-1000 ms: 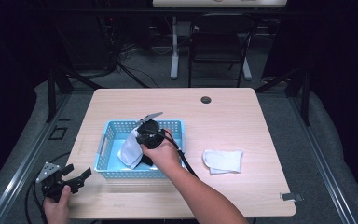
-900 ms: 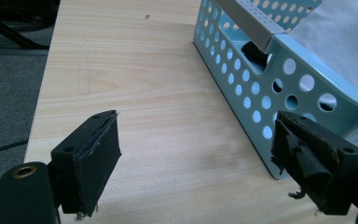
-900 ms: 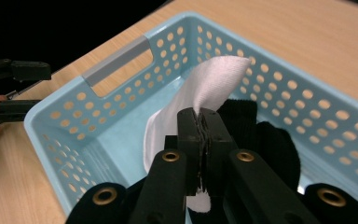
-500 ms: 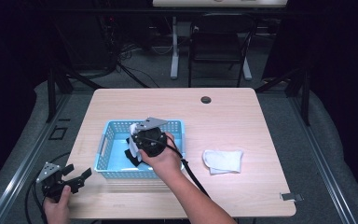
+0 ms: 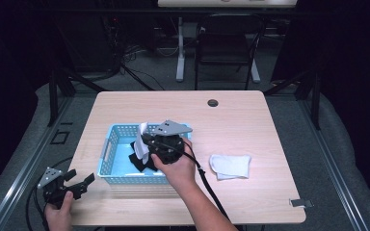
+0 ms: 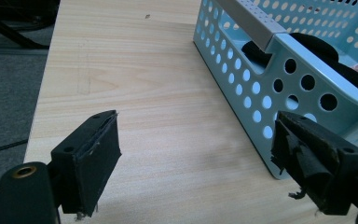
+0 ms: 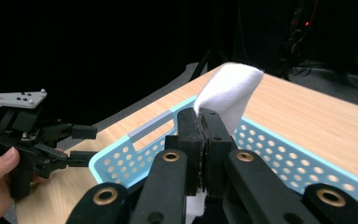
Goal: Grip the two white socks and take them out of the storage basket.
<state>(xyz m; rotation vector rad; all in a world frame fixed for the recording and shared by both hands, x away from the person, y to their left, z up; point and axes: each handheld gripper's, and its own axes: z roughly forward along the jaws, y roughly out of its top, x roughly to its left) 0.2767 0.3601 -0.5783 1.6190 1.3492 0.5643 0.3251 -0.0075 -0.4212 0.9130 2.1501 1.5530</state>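
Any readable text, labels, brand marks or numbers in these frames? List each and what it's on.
None readable.
The blue basket, white cloth held in the right gripper, folded white cloth and table carry no print.
The grey plate on the left gripper has small dark dots, not characters.
The small tab at the table edge is too small to tell.

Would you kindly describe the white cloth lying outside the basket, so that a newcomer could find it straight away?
Start at the light wooden table and find the pale blue perforated basket left of its middle. To the basket's right, past the person's right hand, a folded white cloth lies flat on the bare wood. Unlike the white cloth pinched in the right claw, it is untouched.
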